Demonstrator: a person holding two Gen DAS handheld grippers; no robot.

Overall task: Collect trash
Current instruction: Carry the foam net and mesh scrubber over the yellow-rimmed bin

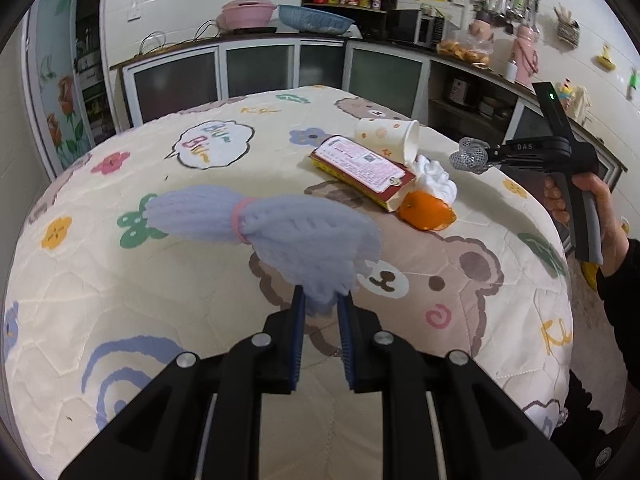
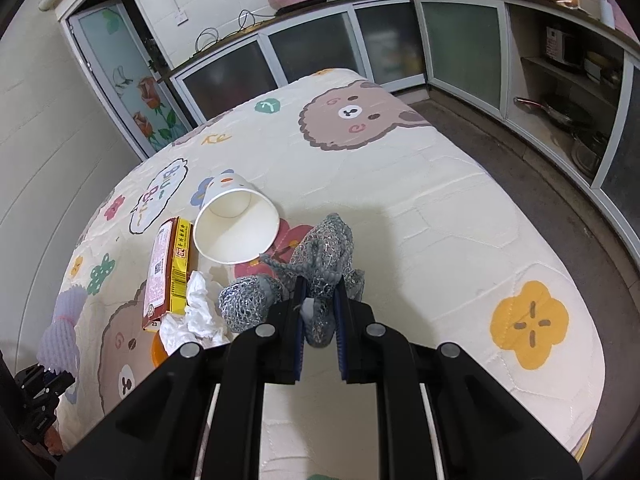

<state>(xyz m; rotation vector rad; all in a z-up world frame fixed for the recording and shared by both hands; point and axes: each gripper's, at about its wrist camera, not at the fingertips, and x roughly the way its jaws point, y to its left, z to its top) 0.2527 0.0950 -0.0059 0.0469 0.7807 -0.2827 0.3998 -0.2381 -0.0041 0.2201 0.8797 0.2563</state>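
Left tool [image 1: 321, 300] closed tight on the lavender foam net [image 1: 276, 232], which has a pink band around its middle and is held up off the surface [image 1: 160, 280]. Right tool [image 2: 320, 296] pinched shut on a grey mesh scrap [image 2: 320, 256], also lifted. Remaining trash is clustered near the middle of the surface: paper cup [image 2: 236, 224] on its side, red-and-yellow box [image 2: 168, 268] touching it, crumpled tissue [image 2: 196, 316] just beside the box, orange peel [image 1: 426, 210] at the box's end, touching the tissue. The surface is covered by a bear-print cloth.
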